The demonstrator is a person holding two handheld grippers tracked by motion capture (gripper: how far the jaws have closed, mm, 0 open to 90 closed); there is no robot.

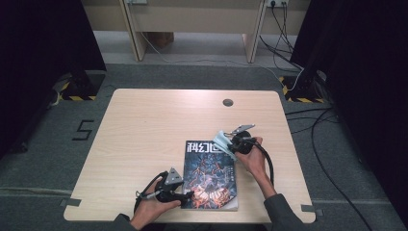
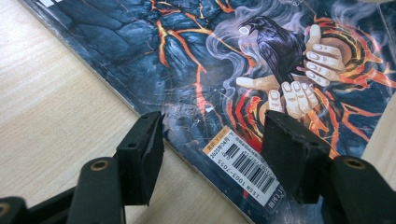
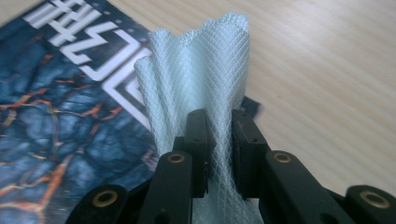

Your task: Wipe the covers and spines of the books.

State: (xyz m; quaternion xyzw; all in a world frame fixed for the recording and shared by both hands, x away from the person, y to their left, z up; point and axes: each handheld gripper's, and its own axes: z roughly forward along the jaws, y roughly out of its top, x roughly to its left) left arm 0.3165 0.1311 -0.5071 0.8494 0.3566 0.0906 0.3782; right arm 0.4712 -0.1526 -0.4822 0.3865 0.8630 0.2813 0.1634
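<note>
Jaws of the right gripper [image 3: 219, 135] are clenched on a pale mesh cloth [image 3: 196, 79], which bunches into upright folds between the pads and fans out past the tips. Seen from the high view, that gripper [image 1: 230, 143] hangs over the far right corner of the magazine [image 1: 210, 174], with the cloth [image 1: 222, 140] sticking out toward the left over the white title characters. The person's right hand [image 1: 253, 156] comes in from the lower right, its cable looping back along the forearm.

Jaws of the left gripper [image 2: 212, 154] stand apart, clamping nothing: the left pad sits over bare table [image 2: 51, 93], the right pad over the cover, and the magazine's near left edge [image 2: 187, 70] runs between them. Whether the pads touch the cover or the wood cannot be told. A barcode sticker [image 2: 245, 165] lies just in front of the right pad. In the high view the left gripper [image 1: 185, 196] points right, at the magazine's near left corner, with the left hand [image 1: 154, 207] behind it.

Lying flat and closed on the table [image 1: 144, 125], the magazine is right of centre, close to the near edge. Its long axis runs from the person toward the far side, nearly square to the table, the title end pointing away and the barcode end nearest the person
</note>
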